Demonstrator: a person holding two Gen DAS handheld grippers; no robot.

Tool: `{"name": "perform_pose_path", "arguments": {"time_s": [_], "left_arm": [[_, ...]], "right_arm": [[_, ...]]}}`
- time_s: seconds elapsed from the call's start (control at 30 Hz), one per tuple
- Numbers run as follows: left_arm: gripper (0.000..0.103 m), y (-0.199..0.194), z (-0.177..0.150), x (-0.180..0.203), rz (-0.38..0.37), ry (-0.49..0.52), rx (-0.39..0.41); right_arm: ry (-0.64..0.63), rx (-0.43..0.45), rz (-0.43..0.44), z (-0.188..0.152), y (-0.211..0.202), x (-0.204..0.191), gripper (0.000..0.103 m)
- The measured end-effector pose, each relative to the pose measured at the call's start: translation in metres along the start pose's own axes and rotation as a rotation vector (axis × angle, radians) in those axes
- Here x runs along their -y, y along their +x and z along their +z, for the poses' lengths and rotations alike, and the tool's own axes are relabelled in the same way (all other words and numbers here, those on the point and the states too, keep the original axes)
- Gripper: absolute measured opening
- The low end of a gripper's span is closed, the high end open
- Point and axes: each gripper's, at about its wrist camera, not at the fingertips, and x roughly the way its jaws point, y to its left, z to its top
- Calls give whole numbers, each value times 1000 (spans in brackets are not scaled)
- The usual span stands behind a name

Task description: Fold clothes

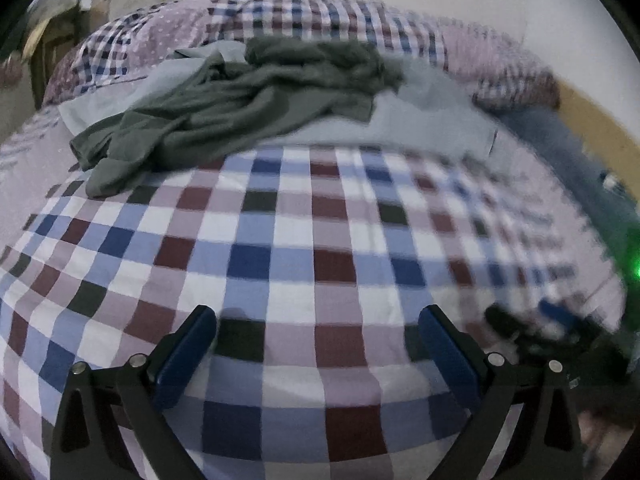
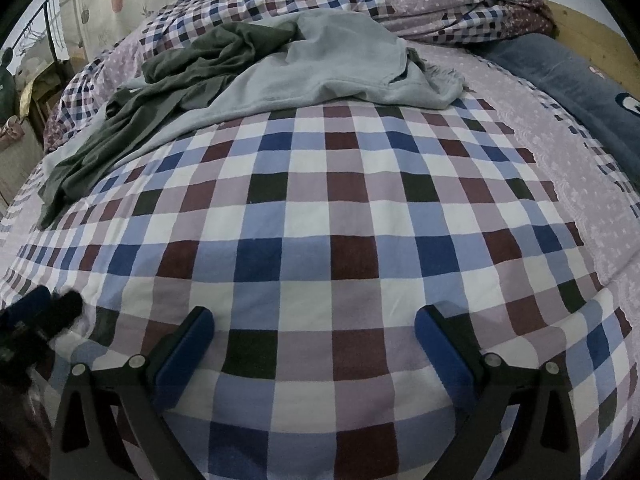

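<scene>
Bed (image 2: 320,240), checked cover: my working surface, bare in the near half.

Dark green garment (image 1: 224,108): crumpled at the far side, lying partly over the pale grey garment (image 2: 320,64).

Left gripper (image 1: 316,344): jaws spread wide, holding nothing, low over the cover.

Right gripper (image 2: 314,344): likewise spread and empty, well short of the clothes.

Risk, as I judge it: the two garments overlap, so a pinch at the heap may lift both; a deep pinch may also catch the cover beneath. The left view is blurred, making edges hard to pick.
</scene>
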Motion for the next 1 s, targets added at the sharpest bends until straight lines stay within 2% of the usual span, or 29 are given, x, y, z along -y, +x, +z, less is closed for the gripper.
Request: {"name": "perform_pose_path", "arguments": {"time_s": [0.2, 0.47, 0.53, 0.6, 0.67, 0.73, 0.87, 1.0], "left_arm": [[102, -22, 22, -36, -24, -63, 116], [101, -46, 50, -117, 64, -135, 221], [100, -47, 56, -134, 68, -149, 215], [96, -44, 60, -145, 78, -135, 197], [93, -39, 63, -152, 75, -119, 182], [92, -29, 67, -155, 66, -103, 163], [81, -7, 74, -157, 51, -68, 110], [76, 17, 80, -150, 35, -25, 41]], "right_arm": [[18, 17, 28, 0, -3, 1, 103], [-6, 83, 195, 1, -21, -11, 100], [-15, 85, 240, 1, -23, -16, 96], [-20, 82, 260, 0, -23, -19, 86], [-27, 77, 268, -2, -23, -22, 84], [-24, 73, 269, 0, -20, -21, 83], [-13, 63, 276, 2, -18, -17, 83], [-5, 55, 286, 2, -18, -14, 83]]}}
